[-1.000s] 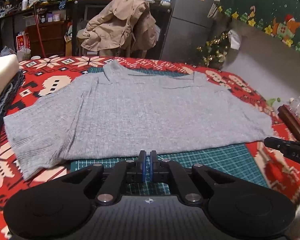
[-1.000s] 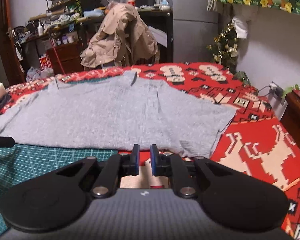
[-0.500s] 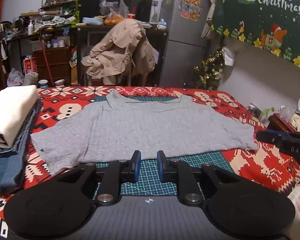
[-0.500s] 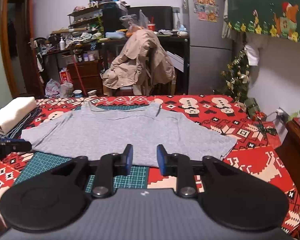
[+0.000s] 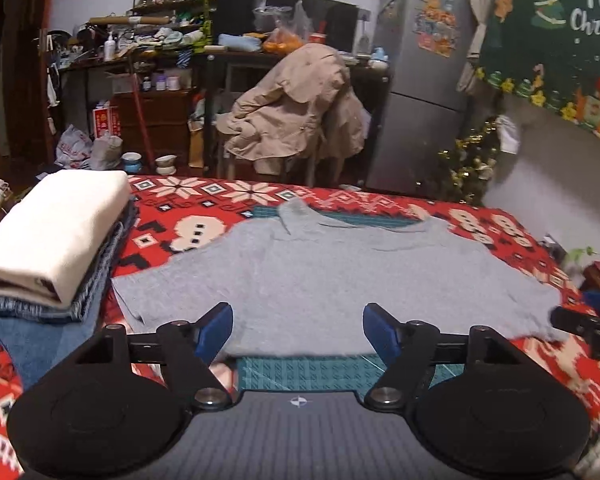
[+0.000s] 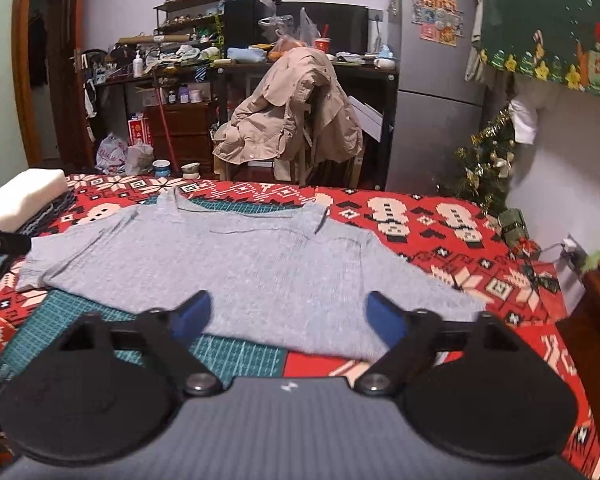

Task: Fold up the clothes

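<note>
Hovering with jaws spread wide and holding nothing, the left gripper and right gripper face the grey sweater just ahead.

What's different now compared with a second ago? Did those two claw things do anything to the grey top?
Both opened. The left gripper and right gripper were nearly closed down by the near hem of the grey sweater; they have since pulled back and up with jaws spread wide, holding nothing. The sweater stayed spread flat on the red patterned cover, and the folded stack at the left is unmoved.
</note>
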Available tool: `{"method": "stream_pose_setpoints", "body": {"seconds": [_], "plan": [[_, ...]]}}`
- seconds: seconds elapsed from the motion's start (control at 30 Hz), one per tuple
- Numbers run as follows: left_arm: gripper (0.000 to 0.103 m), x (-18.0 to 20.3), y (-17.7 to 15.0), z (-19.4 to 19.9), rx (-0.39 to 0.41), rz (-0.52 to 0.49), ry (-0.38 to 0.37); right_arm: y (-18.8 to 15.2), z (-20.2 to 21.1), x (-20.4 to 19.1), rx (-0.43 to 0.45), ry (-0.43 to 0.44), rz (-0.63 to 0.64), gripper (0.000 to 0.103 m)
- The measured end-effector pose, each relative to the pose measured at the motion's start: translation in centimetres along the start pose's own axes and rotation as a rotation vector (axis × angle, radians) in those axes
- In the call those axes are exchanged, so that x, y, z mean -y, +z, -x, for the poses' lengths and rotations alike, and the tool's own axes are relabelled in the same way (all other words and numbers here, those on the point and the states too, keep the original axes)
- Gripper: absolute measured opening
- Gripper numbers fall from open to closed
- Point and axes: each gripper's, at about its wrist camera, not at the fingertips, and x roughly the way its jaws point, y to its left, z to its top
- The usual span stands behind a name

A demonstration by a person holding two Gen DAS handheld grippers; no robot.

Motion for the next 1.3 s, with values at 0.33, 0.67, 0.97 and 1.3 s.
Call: {"method": "stream_pose_setpoints", "body": {"seconds": [0.33, 0.67, 0.97, 1.3], "plan": [[0.087, -1.2, 3.7, -7.2, 0.065, -0.137, -0.040, 3.4, -8.0, 3.1, -0.016, 0.016, 0.016, 0.102], [0.057, -4.3, 6.1, -15.0, -0.025, -0.048, -0.093, 5.9, -15.1, 3.5, -0.067, 0.057, 0.044, 0.088], [0.024, -7.4, 7.0, -18.8, -0.150, 0.043, -0.129, 6.2, -18.2, 6.0, -0.114, 0.056, -0.055, 0.063], [0.007, -5.1, 6.5, -18.5, -0.136, -0.180, -0.092, 5.7, -18.7, 7.9, -0.116, 0.033, -0.091, 0.063]]}}
